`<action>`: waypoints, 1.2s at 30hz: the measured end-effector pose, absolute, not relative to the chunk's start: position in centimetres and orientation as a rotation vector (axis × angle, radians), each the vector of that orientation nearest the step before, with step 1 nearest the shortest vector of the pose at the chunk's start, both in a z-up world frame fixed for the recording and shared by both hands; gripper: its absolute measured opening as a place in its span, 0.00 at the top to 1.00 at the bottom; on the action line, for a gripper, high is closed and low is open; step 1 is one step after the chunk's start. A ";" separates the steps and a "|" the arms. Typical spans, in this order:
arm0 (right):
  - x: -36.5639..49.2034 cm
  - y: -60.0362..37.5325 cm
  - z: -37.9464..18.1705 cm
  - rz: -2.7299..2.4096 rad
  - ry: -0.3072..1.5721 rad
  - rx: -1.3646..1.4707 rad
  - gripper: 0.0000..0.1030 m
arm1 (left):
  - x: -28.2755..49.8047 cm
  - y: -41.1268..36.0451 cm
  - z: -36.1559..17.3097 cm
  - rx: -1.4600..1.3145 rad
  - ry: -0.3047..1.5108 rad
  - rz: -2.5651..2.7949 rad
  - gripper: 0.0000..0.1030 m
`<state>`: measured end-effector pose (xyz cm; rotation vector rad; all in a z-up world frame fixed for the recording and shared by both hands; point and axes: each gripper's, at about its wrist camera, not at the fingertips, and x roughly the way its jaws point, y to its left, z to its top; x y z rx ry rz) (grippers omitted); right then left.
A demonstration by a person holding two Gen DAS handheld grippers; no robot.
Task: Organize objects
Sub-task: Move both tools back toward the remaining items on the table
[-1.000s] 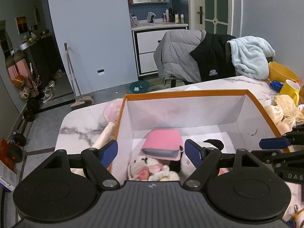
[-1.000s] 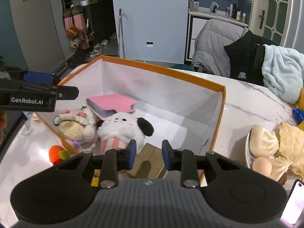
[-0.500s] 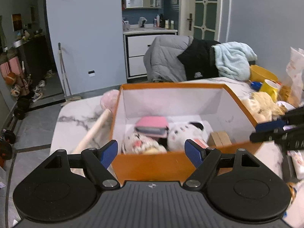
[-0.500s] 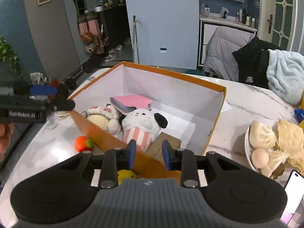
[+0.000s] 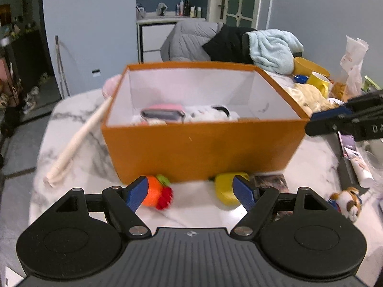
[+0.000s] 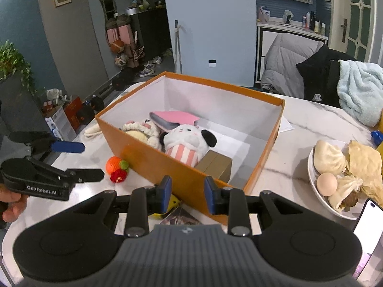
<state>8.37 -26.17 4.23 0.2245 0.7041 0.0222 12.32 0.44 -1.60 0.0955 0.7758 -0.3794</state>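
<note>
Over the last second I have pulled both claws back out from above the orange box (image 5: 203, 143), so the left claw (image 5: 190, 195) now hangs wide open and empty low over the bench (image 5: 71, 148), its fingers framing the orange knitted toy (image 5: 155, 192) and yellow toy (image 5: 225, 190) lying just before the box's near wall. The right claw (image 6: 187, 195), partly open and holding nothing, sits near the box's front corner, so I judge the next pick is one of these loose toys. Room is tight: box wall ahead, plate of buns (image 6: 313, 179) and phone (image 6: 366, 217) to the right.
</note>
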 end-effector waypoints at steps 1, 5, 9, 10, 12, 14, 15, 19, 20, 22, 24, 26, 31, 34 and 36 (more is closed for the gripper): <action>8.3 -26.1 4.2 0.021 0.705 0.216 0.69 | 12.0 0.2 -2.0 0.094 0.783 -0.387 0.11; 7.9 -26.2 4.0 0.018 0.714 0.208 0.69 | 11.0 -1.6 -3.1 0.133 0.805 -0.426 0.11; 7.2 -26.7 3.8 0.007 0.725 0.211 0.69 | 9.8 -4.2 -3.7 0.170 0.811 -0.512 0.11; 7.1 -26.8 3.7 0.006 0.727 0.214 0.69 | 9.2 -5.1 -3.7 0.181 0.807 -0.545 0.11; 6.8 -27.1 3.7 -0.001 0.730 0.217 0.68 | 8.2 -6.5 -3.7 0.205 0.793 -0.605 0.11; 6.4 -27.6 3.7 -0.008 0.733 0.224 0.67 | 7.0 -8.0 -3.6 0.239 0.767 -0.673 0.10; 6.2 -27.8 3.7 -0.012 0.733 0.230 0.66 | 6.4 -8.9 -3.6 0.262 0.752 -0.706 0.10; 5.6 -28.6 3.5 -0.005 0.768 0.237 0.56 | 4.5 -11.7 -4.2 0.390 0.700 -0.805 0.09; 5.4 -28.6 3.2 0.009 0.786 0.233 0.55 | 4.3 -12.0 -4.4 0.416 0.695 -0.820 0.09; 4.9 -28.4 2.6 0.049 0.832 0.214 0.52 | 4.4 -11.9 -4.9 0.447 0.697 -0.827 0.09; 4.5 -27.8 1.9 0.085 0.884 0.163 0.48 | 5.2 -11.3 -5.4 0.428 0.723 -0.798 0.09; 4.1 -27.0 1.2 0.120 0.926 0.094 0.46 | 6.4 -10.4 -5.7 0.375 0.758 -0.749 0.09; 3.3 -25.6 -0.4 0.219 1.039 -0.005 0.43 | 8.9 -8.7 -6.3 0.243 0.822 -0.637 0.09; 3.1 -24.7 -1.5 0.267 1.100 -0.079 0.39 | 9.2 -9.0 -6.8 0.225 0.834 -0.617 0.09; 2.9 -24.1 -2.1 0.287 1.133 -0.127 0.39 | 9.3 -9.5 -7.2 0.227 0.842 -0.610 0.09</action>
